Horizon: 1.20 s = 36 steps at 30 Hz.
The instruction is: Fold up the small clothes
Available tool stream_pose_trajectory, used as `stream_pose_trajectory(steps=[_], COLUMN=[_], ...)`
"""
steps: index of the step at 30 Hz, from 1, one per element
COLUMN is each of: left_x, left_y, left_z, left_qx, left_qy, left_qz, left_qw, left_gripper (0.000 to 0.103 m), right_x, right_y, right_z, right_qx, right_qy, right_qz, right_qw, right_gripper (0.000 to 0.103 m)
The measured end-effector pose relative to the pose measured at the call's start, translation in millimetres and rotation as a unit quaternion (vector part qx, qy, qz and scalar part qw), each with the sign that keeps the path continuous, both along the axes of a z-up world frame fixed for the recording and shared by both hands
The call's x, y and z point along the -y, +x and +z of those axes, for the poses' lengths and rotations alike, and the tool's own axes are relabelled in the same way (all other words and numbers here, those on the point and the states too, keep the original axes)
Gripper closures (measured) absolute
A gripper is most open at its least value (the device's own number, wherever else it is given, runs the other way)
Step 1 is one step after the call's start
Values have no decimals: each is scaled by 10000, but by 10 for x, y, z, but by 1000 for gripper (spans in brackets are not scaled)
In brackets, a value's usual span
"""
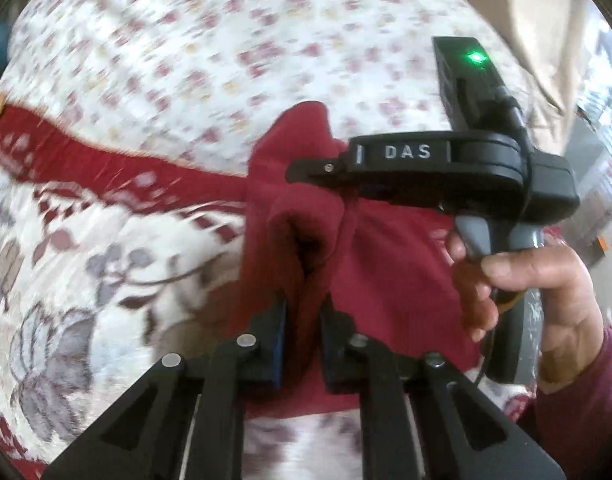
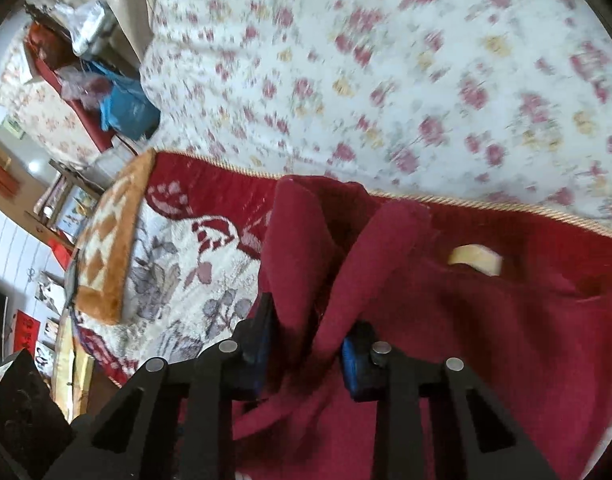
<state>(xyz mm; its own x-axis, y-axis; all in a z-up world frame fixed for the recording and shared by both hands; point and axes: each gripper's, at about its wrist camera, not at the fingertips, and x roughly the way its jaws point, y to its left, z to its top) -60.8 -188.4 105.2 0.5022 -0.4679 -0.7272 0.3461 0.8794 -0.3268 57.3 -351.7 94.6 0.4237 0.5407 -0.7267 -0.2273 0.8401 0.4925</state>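
Floral bedding (image 2: pixel 386 60) and a patterned blanket (image 1: pixel 85 260) form the work surface. Both the left gripper (image 1: pixel 303 320) and right gripper (image 2: pixel 306 336) are clenched on bunched folds of the dark red garment (image 2: pixel 466 340), near the blanket's far edge. This looks like mid-fold; next, the held edge likely needs laying flat across the rest.

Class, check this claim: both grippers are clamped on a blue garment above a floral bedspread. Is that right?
Not quite: the garment is dark red, not blue, as the left wrist view shows. The rest holds: the left gripper and right gripper both pinch it above the floral bedspread.
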Motion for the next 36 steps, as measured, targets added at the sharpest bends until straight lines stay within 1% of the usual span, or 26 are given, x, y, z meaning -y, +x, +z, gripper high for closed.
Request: stream_pose_trajectory(steps=[2, 4, 7, 10, 13, 14, 16, 17, 18, 19, 20, 21, 22, 23, 24, 25, 26, 28, 29, 31, 32, 34, 35, 36], left_x=[238, 501, 936, 1313, 1588, 1689, 1876, 1919, 1942, 1923, 1882, 1810, 1714, 1586, 1471, 1345, 1203, 994, 888, 745, 694, 654, 656, 672], left_y=[-71, -142, -201, -257, -247, -241, -232, -255, -258, -267, -282, -308, -342, -386, -437, -466, -474, -424, -364, -287, -256, -248, -231, -219], left_z=[98, 143, 97, -14, -142, -205, -334, -379, -408, -391, -348, -284, -200, -97, -5, 59, 97, 67, 5, -175, -236, -391, -470, -503], left_qx=[10, 19, -88, -220, -369, -438, -541, -587, -646, -690, -706, -689, -580, -357, -118, 68, 212, 332, 319, 190, 120, -98, -176, -177], left_qy=[-74, -4, 25, 70, 91, 112, 241, 269, 268, 196, 127, 64, 48, 80, 154, 240, 335, 553, 677, 873, 860, 697, 690, 728], left_qz=[-259, -477, -839, -1078, -1186, -1217, -1327, -1383, -1463, -1556, -1626, -1714, -1766, -1777, -1759, -1721, -1636, -1363, -1183, -791, -679, -585, -560, -556], left_qw=[9996, 9989, 9964, 9939, 9922, 9915, 9894, 9883, 9868, 9852, 9841, 9828, 9826, 9834, 9842, 9848, 9857, 9886, 9902, 9929, 9939, 9958, 9959, 9956], left_gripper=[90, 90, 90, 90, 90, 90, 89, 87, 85, 80, 67, 56, 42, 38, 38, 37, 36, 35, 35, 35, 35, 35, 35, 35], right_x=[208, 443, 824, 1237, 1566, 1642, 1751, 1802, 1849, 1886, 1940, 1987, 2021, 2064, 2098, 2083, 2063, 1923, 1828, 1680, 1592, 1479, 1419, 1341], right_y=[-100, -200, -352, -482, -542, -541, -511, -489, -488, -504, -551, -612, -686, -796, -934, -1016, -1122, -1278, -1348, -1390, -1390, -1375, -1359, -1343], right_z=[128, 200, 183, 50, -138, -215, -379, -499, -560, -586, -579, -540, -486, -408, -319, -266, -220, -181, -210, -284, -349, -463, -520, -550], right_qx=[102, 152, 126, -12, -163, -207, -333, -458, -505, -521, -513, -497, -466, -387, -266, -192, -135, -151, -194, -342, -423, -512, -534, -515], right_qy=[-87, -187, -345, -332, -284, -348, -638, -770, -741, -603, -371, -187, -42, 152, 374, 481, 582, 681, 727, 648, 548, 385, 290, -13], right_qz=[-33, -94, -308, -581, -871, -974, -1232, -1390, -1463, -1500, -1563, -1616, -1667, -1732, -1792, -1810, -1776, -1596, -1475, -1362, -1303, -1296, -1309, -1271], right_qw=[9999, 9997, 9989, 9978, 9957, 9944, 9898, 9862, 9852, 9855, 9857, 9854, 9849, 9840, 9827, 9821, 9823, 9847, 9862, 9880, 9891, 9895, 9895, 9905], right_gripper=[72, 72, 72, 76, 78, 78, 81, 81, 81, 79, 78, 71, 52, 41, 26, 23, 23, 23, 22, 22, 22, 24, 30, 59])
